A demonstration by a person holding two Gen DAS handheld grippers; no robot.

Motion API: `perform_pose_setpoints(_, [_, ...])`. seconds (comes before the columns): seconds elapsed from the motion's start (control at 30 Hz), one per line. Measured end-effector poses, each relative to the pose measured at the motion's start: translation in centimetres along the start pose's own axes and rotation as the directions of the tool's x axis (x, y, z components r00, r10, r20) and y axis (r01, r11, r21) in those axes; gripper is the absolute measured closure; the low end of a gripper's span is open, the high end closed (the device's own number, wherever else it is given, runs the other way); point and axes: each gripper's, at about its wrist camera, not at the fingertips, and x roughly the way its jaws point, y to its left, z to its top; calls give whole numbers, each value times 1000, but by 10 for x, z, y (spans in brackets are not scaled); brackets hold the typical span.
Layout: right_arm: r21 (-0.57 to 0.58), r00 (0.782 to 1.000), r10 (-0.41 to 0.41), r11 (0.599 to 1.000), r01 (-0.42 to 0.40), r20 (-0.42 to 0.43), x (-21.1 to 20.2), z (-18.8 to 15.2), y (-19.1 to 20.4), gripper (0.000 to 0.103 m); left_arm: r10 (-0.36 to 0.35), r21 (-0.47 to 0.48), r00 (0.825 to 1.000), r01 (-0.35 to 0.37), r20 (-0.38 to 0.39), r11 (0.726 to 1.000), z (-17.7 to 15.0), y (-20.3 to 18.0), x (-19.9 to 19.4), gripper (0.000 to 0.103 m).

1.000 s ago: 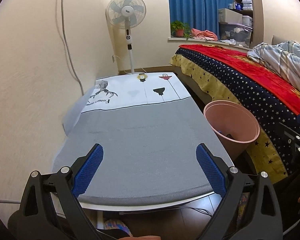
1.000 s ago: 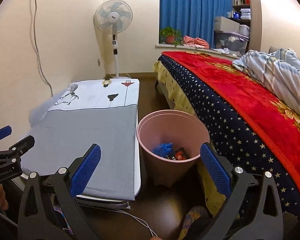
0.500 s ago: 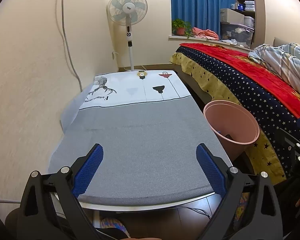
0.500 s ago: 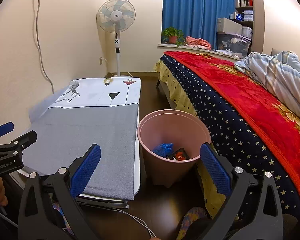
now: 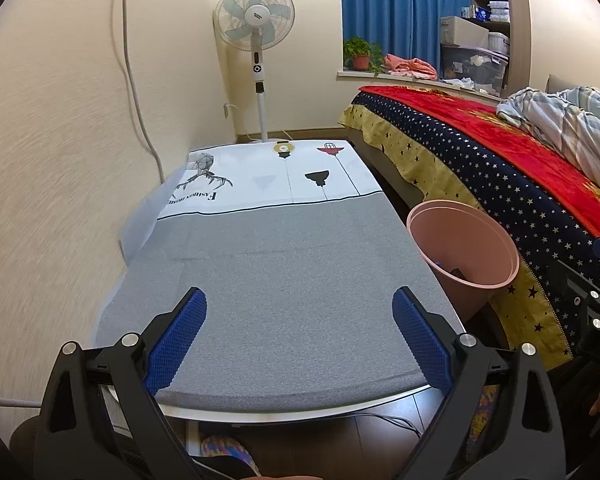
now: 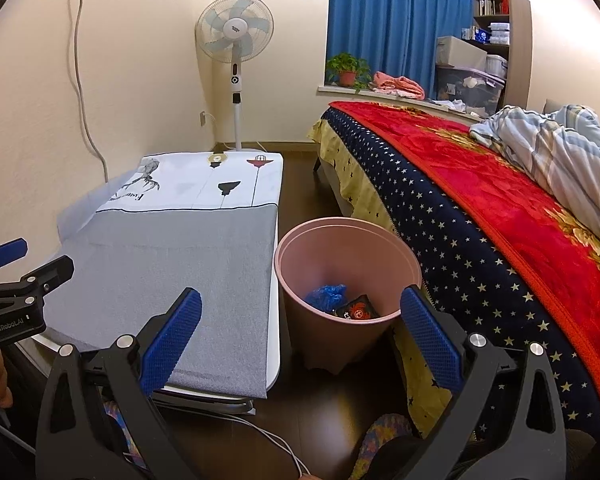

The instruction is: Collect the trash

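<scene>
The bin (image 6: 342, 268) looks like smooth matt pink plastic, the table cover (image 5: 292, 280) rough grey cloth, the blanket (image 6: 480, 184) plush red fabric.

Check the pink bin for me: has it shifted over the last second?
No. The pink bin stands in the same gap between the table and the bed; only the camera's framing drifts slightly.

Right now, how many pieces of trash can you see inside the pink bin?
2. A crumpled blue piece lies at the bottom left of the pink bin, and a black wrapper with red print sits just right of it. The near wall may hide more.
</scene>
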Motion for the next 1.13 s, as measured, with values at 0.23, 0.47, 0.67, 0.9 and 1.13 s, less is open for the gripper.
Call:
perform_pose_setpoints(0.23, [-2, 1000, -2, 1000, 2, -4, 1, 0, 0, 5, 4, 3, 1000, -4, 0, 1000, -1, -1, 1, 12])
perform_pose_setpoints(0.47, [-5, 1000, -3, 1000, 3, -6, 2, 0, 1, 5, 8, 6, 1000, -8, -2, 1000, -2, -2, 2, 12])
perform_pose_setpoints(0.67, [-8, 1000, -3, 1000, 3, -10, 2, -1, 1, 5, 18, 16, 1000, -18, 4, 1000, -3, -5, 4, 12])
perform_pose_setpoints(0.9, [-1, 1000, -1, 1000, 1, -12, 3, -1, 0, 5, 5, 3, 1000, -5, 4, 1000, -3, -3, 3, 12])
perform_pose_setpoints(1.13, [2, 1000, 0, 1000, 0, -13, 3, -2, -2, 5, 2, 5, 1000, -2, 0, 1000, -1, -3, 4, 12])
